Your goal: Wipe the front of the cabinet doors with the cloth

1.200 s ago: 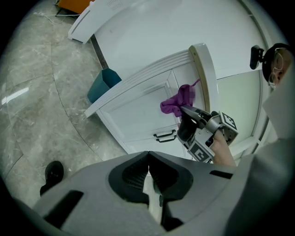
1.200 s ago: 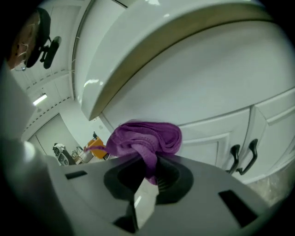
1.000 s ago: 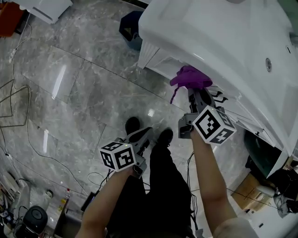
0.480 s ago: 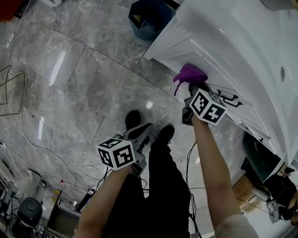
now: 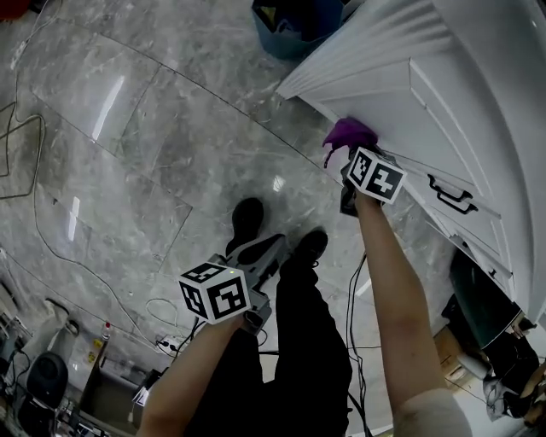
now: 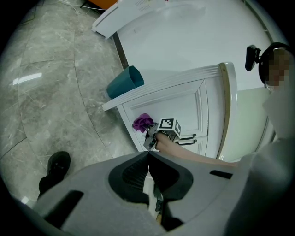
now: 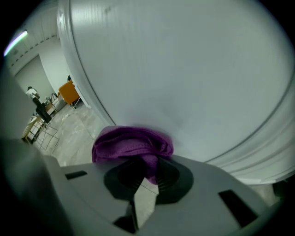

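A bunched purple cloth point(image 5: 350, 134) point(image 7: 132, 143) point(image 6: 142, 122) is pressed against the white cabinet door point(image 5: 452, 111) point(image 7: 184, 69) point(image 6: 184, 103). My right gripper point(image 5: 357, 162) point(image 7: 148, 171) is shut on the cloth and holds it flat to the door panel near its lower left part. My left gripper point(image 5: 260, 256) point(image 6: 148, 169) hangs low over the floor, away from the cabinet, with its jaws closed together and nothing between them. Black handles point(image 5: 452, 195) show on the doors to the right of the cloth.
A dark teal bin point(image 5: 294, 21) point(image 6: 124, 83) stands on the marble floor point(image 5: 153, 128) by the cabinet's left end. Cables point(image 5: 26, 171) trail along the floor at the left. The person's black shoes point(image 5: 247, 218) are below the cabinet front. Boxes and clutter point(image 5: 478, 358) sit at lower right.
The right gripper with the cloth has slid up along the door front. The view has shifted, showing more of the door. The left gripper has barely moved.
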### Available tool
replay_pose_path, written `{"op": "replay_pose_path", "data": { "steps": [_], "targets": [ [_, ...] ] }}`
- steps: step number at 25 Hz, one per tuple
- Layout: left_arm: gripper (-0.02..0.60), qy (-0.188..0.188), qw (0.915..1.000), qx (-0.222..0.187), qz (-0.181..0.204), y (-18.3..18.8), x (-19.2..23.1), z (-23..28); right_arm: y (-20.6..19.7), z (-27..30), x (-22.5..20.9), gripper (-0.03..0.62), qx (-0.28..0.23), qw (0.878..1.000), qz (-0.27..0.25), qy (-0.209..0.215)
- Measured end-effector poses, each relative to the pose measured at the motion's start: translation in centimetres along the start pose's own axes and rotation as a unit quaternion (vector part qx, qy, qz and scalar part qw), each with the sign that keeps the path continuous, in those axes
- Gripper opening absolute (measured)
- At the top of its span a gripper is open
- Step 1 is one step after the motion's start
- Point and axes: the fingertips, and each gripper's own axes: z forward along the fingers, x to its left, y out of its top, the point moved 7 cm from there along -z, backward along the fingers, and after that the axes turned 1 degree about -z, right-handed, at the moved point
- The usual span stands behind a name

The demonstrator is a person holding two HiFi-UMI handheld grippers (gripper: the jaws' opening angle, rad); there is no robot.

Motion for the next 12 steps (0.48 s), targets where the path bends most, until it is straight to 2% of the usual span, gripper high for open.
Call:
{"op": "replay_pose_path", "data": {
  "steps": [4, 7, 10, 12],
  "targets": [
    [0.020, 0.001, 0.9999, 0.010, 0.003, -0.7, 0.5, 0.3, -1.6, 3.1, -0.6, 0.041, 0.034, 0.999, -0.021, -0.007],
    [0.020, 0.003, 0.9998, 0.017, 0.011, -0.8, 0.4, 0.2, -2.1, 4.4, -1.0, 0.043, 0.058, 0.998, -0.015, -0.010],
    [0.020, 0.010, 0.9999, 0.010, 0.009, -0.3, 0.1, -0.3, -1.7, 3.6, -0.7, 0.043, 0.077, 0.997, 0.002, -0.003],
    [0.020, 0.009, 0.9999, 0.001, 0.005, 0.3, -0.7, -0.9, -0.8, 1.0, 0.1, 0.043, 0.057, 0.998, 0.004, 0.021]
  ]
}}
